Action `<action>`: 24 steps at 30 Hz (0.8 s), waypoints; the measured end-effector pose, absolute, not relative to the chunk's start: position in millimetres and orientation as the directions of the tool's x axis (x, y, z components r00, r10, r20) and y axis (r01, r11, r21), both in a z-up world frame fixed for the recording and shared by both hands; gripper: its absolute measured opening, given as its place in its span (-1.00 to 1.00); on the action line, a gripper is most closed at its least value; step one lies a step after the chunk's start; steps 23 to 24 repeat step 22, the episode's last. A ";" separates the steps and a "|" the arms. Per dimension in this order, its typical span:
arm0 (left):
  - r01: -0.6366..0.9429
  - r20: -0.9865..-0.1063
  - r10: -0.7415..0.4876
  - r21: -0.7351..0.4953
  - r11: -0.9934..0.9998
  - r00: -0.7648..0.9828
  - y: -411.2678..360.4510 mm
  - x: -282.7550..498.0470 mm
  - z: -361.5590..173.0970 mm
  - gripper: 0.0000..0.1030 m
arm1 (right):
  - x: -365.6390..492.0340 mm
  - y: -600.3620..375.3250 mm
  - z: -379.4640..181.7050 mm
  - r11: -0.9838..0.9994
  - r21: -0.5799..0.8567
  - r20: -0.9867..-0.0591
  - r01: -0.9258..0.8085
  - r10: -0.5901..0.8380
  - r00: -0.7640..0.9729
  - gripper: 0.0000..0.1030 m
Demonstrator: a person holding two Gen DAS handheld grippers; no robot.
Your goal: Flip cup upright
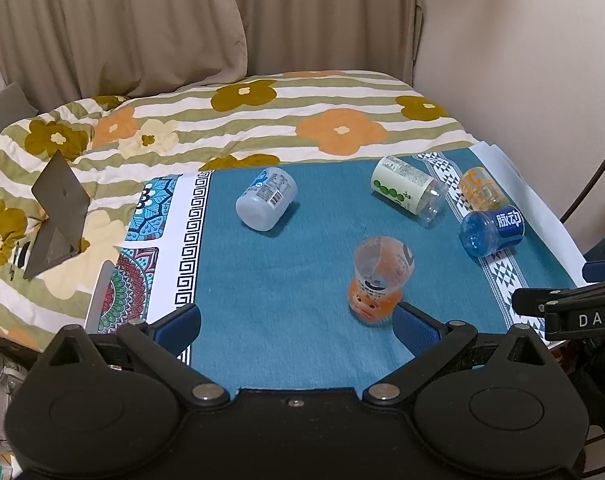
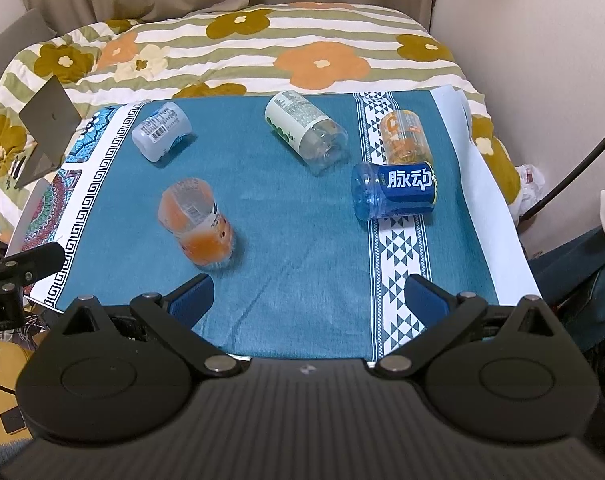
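Several cut-bottle cups lie on their sides on a teal cloth (image 1: pixel 286 280) (image 2: pixel 302 220). An orange cup (image 1: pixel 378 280) (image 2: pixel 196 224) is nearest. A grey-white cup (image 1: pixel 266 199) (image 2: pixel 161 131) lies far left. A white and green cup (image 1: pixel 408 189) (image 2: pixel 306 132) lies at the back. A blue cup (image 1: pixel 492 229) (image 2: pixel 394 191) and an amber cup (image 1: pixel 482 190) (image 2: pixel 405 136) lie on the right. My left gripper (image 1: pixel 296 326) is open, the orange cup just ahead of its right finger. My right gripper (image 2: pixel 308 298) is open and empty near the cloth's front edge.
A floral striped quilt (image 1: pixel 262 120) (image 2: pixel 262 48) covers the bed behind the cloth. A grey folded stand (image 1: pixel 58 216) (image 2: pixel 46 128) sits at the left. A wall (image 1: pixel 522 60) is on the right, curtains (image 1: pixel 142 20) behind. The right gripper's side shows at the left view's right edge (image 1: pixel 574 312).
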State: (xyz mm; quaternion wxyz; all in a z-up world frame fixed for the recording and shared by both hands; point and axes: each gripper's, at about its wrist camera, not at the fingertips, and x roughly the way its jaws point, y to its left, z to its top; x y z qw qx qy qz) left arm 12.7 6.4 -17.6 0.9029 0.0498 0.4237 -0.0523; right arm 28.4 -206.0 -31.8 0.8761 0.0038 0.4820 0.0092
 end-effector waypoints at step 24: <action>0.115 -0.746 -0.032 0.061 0.991 0.665 5.8 13.6 -15.0 1.00 | 26.4 -206.8 -32.0 1.000 0.015 -0.837 -0.006 0.016 0.548 1.00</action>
